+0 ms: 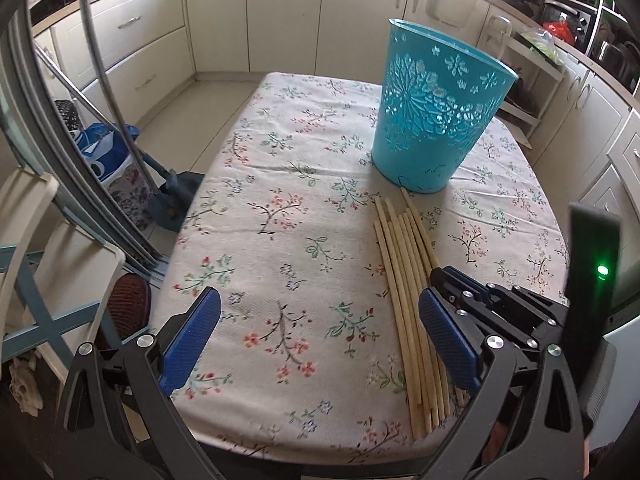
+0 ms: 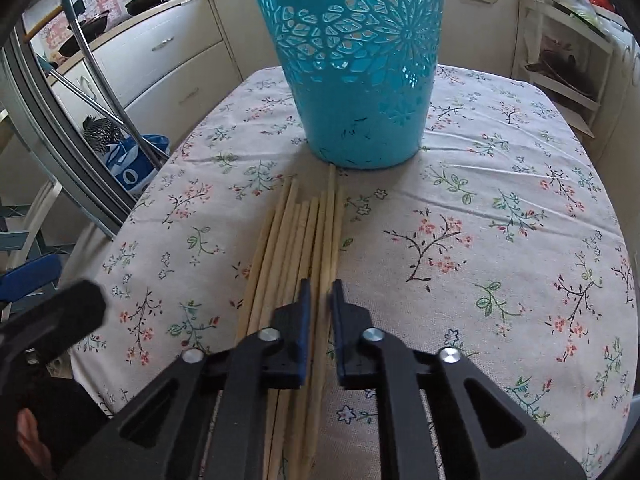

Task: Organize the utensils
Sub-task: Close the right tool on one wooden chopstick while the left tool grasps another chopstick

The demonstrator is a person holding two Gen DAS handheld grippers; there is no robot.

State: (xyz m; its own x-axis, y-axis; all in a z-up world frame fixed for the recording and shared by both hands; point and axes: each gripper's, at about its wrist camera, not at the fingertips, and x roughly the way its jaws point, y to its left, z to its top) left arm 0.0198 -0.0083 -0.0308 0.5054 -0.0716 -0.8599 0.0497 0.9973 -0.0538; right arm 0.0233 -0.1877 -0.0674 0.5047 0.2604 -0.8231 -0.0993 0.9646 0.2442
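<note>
A bundle of several pale wooden chopsticks (image 1: 400, 272) (image 2: 296, 232) lies on the floral tablecloth (image 1: 280, 160), its far ends pointing at a teal cut-out plastic basket (image 1: 436, 112) (image 2: 352, 80) that stands upright behind it. My right gripper (image 2: 322, 286) is down on the bundle, jaws shut on a single chopstick that runs between the pads. In the left wrist view the right gripper (image 1: 440, 276) shows as black fingers resting on the sticks. My left gripper (image 1: 320, 300) hovers open over bare cloth just left of the bundle, with nothing between its blue pads.
The table's near edge runs just below both grippers. On the floor at the left are metal poles (image 1: 104, 80) and a blue bag (image 1: 104, 152), and a white chair (image 1: 60, 264) stands by them. Cream cabinets (image 1: 280, 12) line the far wall, and a white rack (image 2: 568, 68) stands at the right.
</note>
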